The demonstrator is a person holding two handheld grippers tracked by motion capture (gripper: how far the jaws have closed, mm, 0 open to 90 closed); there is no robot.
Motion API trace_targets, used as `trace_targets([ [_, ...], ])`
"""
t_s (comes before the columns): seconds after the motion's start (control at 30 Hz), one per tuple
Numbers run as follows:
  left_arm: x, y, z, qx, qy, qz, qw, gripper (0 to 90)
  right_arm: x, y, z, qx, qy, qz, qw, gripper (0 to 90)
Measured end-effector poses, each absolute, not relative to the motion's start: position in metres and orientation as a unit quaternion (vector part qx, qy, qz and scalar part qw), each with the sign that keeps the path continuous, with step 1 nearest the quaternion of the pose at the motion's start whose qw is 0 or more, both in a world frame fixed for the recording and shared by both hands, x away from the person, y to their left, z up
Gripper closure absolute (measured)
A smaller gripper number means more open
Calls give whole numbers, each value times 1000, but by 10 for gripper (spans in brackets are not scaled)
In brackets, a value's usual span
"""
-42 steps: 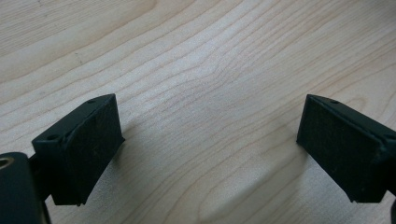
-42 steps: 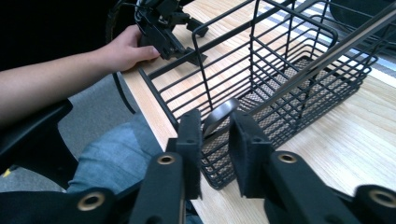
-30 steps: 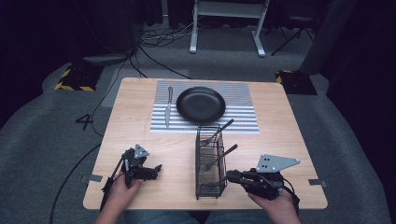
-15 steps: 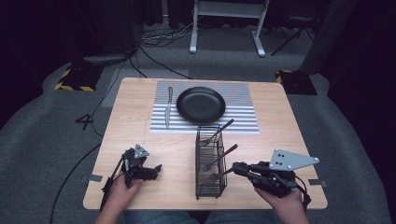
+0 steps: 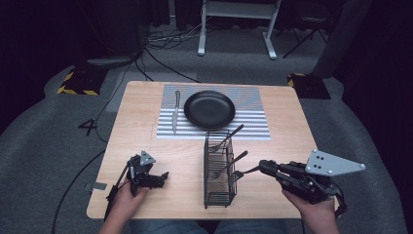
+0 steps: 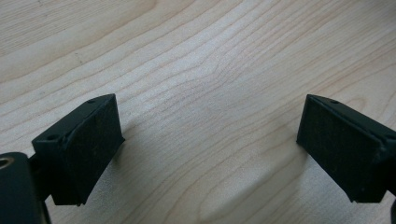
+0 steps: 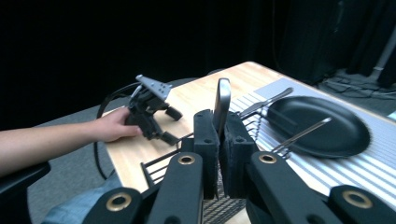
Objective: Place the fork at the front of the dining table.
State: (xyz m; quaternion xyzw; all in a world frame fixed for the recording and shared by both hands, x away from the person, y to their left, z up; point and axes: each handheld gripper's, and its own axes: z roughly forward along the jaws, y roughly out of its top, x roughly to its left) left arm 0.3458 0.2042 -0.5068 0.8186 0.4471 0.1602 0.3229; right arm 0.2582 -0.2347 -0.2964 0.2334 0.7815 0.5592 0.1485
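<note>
Since the earlier frames the right gripper (image 5: 252, 169) has risen beside the wire caddy (image 5: 218, 168) and now sits higher above the table (image 5: 141, 114), while the left gripper (image 5: 155, 177) has stayed where it was.

In the right gripper view the jaws are clenched on a flat metal handle (image 7: 222, 105), which stands upright between the pads. I take it for a piece of cutlery being drawn out of the caddy. In the left gripper view the jaws are released, wide apart over bare wood, grasping nothing.

On the far side of the caddy a striped mat (image 5: 253, 109) carries a black plate (image 5: 209, 109), and a knife (image 5: 175, 111) lies just left of the plate. Other utensils (image 5: 233, 132) lean out of the caddy.

To do this step well, I would lift straight up until the lower end is clear of the wire rim, so that it does not catch and tip the caddy. The free gripper could steady the caddy if it begins to move.

The lower end of the held piece is hidden behind the jaws, so fork or spoon I cannot tell. In the high view it is too small to make out.
</note>
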Motion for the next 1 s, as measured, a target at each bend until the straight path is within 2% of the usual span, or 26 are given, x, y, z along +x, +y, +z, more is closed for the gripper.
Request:
trace_targets([
  [0.53, 346, 204, -507, 820, 445, 160, 322, 67, 273, -261, -281, 263, 770, 549, 190, 863],
  [1.0, 346, 204, -507, 820, 445, 160, 322, 67, 317, -274, -280, 302, 767, 524, 216, 863],
])
